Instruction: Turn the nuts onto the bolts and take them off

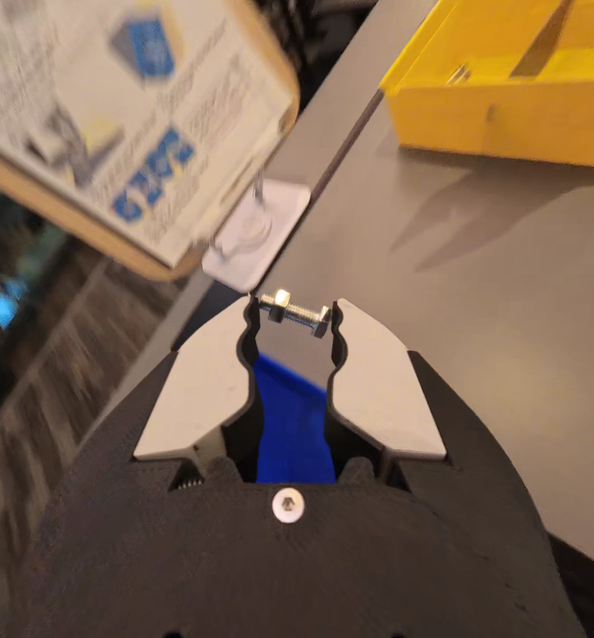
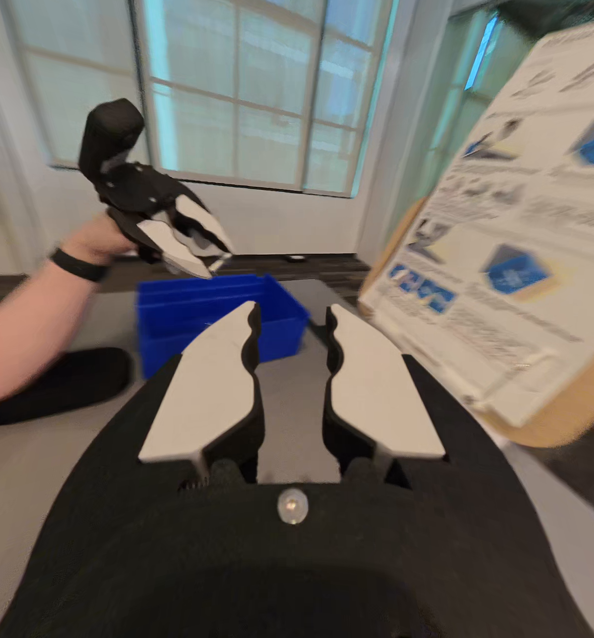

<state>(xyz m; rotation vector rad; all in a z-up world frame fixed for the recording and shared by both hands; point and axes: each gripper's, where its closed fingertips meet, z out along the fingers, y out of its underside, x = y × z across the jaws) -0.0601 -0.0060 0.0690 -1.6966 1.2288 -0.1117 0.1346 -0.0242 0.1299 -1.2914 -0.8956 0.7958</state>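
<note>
My left gripper [image 1: 294, 310] is shut on a silver bolt [image 1: 300, 313], held lengthwise between the fingertips, with a hex nut [image 1: 279, 307] threaded on near its left end. It is held in the air above the blue bin [image 1: 288, 431]. In the right wrist view the left gripper [image 2: 219, 264] shows farther off, held by a hand, above the blue bin [image 2: 198, 310], with the bolt [image 2: 219, 263] at its tips. My right gripper [image 2: 292, 312] is open and empty, low over the grey table [image 2: 288, 431] in front of the bin.
A yellow bin [image 1: 509, 114] stands on the grey table [image 1: 461, 310] at the upper right. A printed board on a stand [image 1: 116, 114] sits at the table's left edge; it also shows on the right in the right wrist view [image 2: 495, 259]. A forearm [image 2: 22, 328] reaches across the left. Tip to tip, the grippers are about 20 cm apart.
</note>
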